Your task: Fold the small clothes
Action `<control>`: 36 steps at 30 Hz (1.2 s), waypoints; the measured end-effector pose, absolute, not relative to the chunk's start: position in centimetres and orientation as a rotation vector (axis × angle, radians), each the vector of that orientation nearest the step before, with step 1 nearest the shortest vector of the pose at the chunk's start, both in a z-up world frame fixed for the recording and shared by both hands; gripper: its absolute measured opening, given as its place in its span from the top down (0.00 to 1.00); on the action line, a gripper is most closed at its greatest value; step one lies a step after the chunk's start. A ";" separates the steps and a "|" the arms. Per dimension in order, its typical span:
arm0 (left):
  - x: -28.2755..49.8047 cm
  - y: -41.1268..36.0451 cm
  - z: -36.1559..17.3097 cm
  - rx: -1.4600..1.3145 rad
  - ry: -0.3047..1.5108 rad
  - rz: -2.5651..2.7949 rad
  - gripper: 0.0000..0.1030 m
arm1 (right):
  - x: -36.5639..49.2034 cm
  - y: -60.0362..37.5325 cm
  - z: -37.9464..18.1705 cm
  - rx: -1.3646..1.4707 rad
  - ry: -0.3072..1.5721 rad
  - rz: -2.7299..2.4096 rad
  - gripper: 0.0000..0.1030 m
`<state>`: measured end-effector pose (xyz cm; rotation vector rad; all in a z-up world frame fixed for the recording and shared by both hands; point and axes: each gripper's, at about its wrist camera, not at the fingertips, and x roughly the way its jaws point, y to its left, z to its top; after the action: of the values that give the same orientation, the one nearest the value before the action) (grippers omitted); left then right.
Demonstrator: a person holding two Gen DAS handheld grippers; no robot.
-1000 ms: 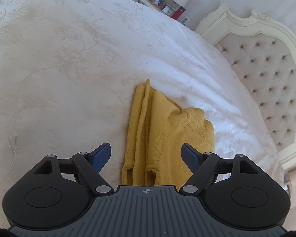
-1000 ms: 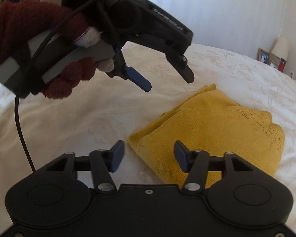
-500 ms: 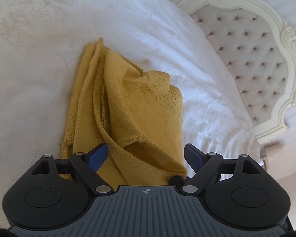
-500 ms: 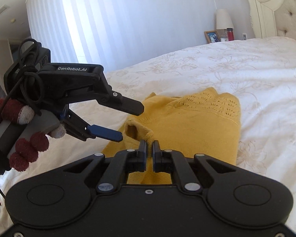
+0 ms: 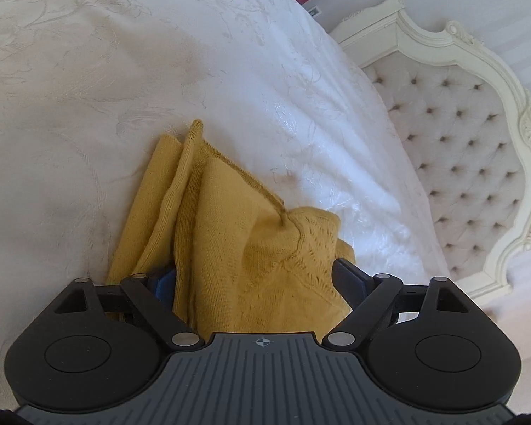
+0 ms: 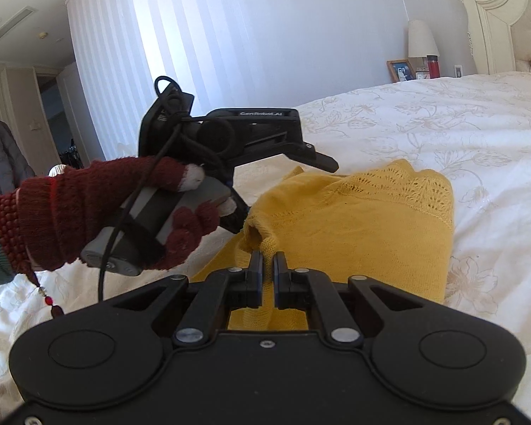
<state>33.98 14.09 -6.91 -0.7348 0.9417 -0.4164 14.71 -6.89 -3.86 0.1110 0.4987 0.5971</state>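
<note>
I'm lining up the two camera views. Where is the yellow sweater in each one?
Left wrist view: yellow sweater lies lower centre, between the open left gripper fingers.
Right wrist view: centre right, its edge pinched by the right gripper.
Shared landmark: the tufted headboard, at right in both.

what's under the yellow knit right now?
Under the yellow knit garment only the white bedspread shows around its edges. One blue pad of the left gripper sits beneath a fold. Whatever lies under the middle is covered.
</note>
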 end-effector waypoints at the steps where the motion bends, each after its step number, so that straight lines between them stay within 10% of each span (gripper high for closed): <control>1: 34.2 14.1 -6.9 -0.732 0.945 -0.415 0.19 | 14.8 -6.9 -3.9 0.111 0.500 0.599 0.90; 6: 34.5 14.8 -6.9 -0.798 0.922 -0.358 0.42 | 14.9 -6.9 -4.0 0.111 0.502 0.600 0.90; 9: 34.4 15.3 -6.9 -0.798 0.897 -0.333 0.92 | 15.1 -6.9 -4.1 0.115 0.503 0.597 0.90; 22: 33.7 16.3 -4.4 -0.553 0.843 -0.257 0.88 | 14.9 -2.3 -4.2 0.065 0.544 0.674 0.82; 26: 34.0 17.8 -5.8 -0.575 0.863 -0.246 0.76 | 14.2 -0.9 -5.9 0.014 0.605 0.694 0.77; 30: 32.4 18.2 -3.8 -0.512 0.809 -0.157 0.36 | 13.1 -2.9 -5.8 0.062 0.579 0.707 0.50; 36: 27.3 16.8 -0.1 -0.429 0.756 -0.185 0.23 | 14.2 -6.1 -4.8 0.178 0.546 0.627 0.45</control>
<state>27.33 16.84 -0.09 -0.4290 0.7562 -0.1852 14.15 -6.06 -4.83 0.1781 0.5456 0.6274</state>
